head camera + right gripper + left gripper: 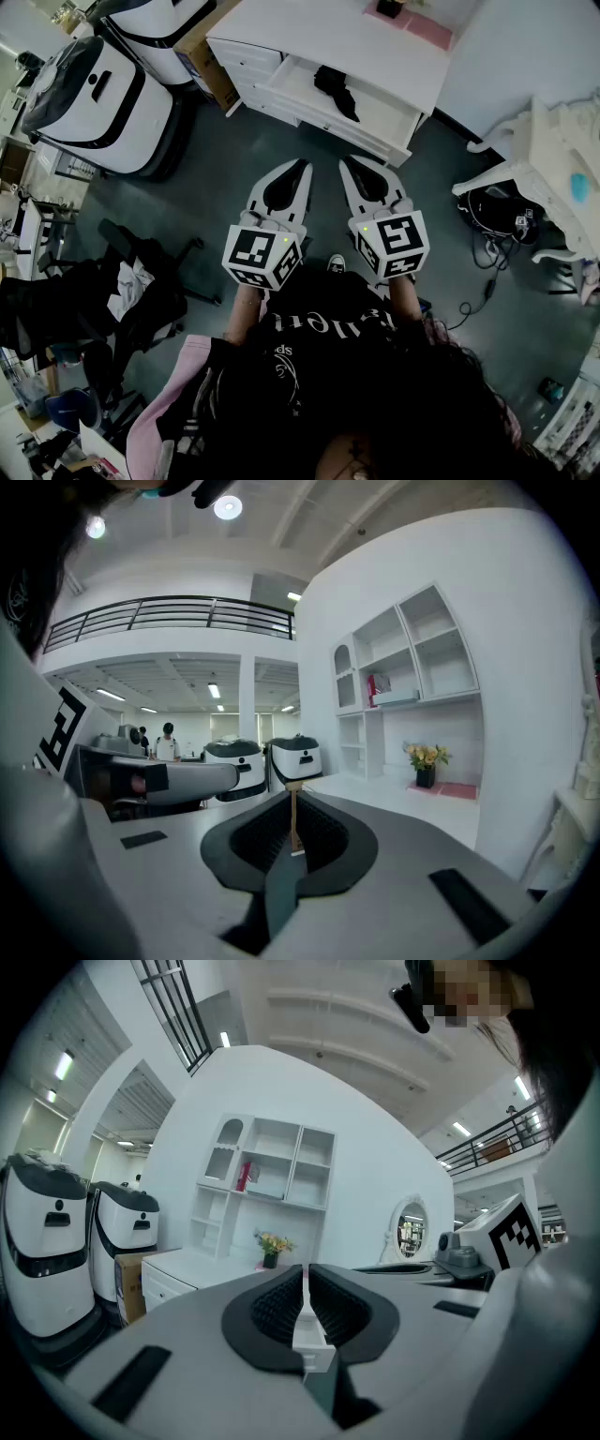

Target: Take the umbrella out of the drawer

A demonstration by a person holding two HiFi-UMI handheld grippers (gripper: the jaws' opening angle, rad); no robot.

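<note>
The black folded umbrella [336, 91] lies in the open drawer [361, 133] of a white dresser [319, 37] ahead of me. Both grippers hang side by side over the dark floor, short of the drawer and pointing at it. My left gripper [303, 167] has its jaws together and empty. My right gripper [348, 161] is likewise shut on nothing. In the left gripper view the pads of the left gripper [307, 1269] meet at their tips, and the dresser [183, 1269] stands beyond them. In the right gripper view the right gripper [292, 787] shows its pads closed.
Two large white machines [94, 94] and a cardboard box [202, 47] stand left of the dresser. A black office chair [141, 272] with clothes is at my left. At the right are a white ornate table [548, 155] and cables [487, 253] on the floor.
</note>
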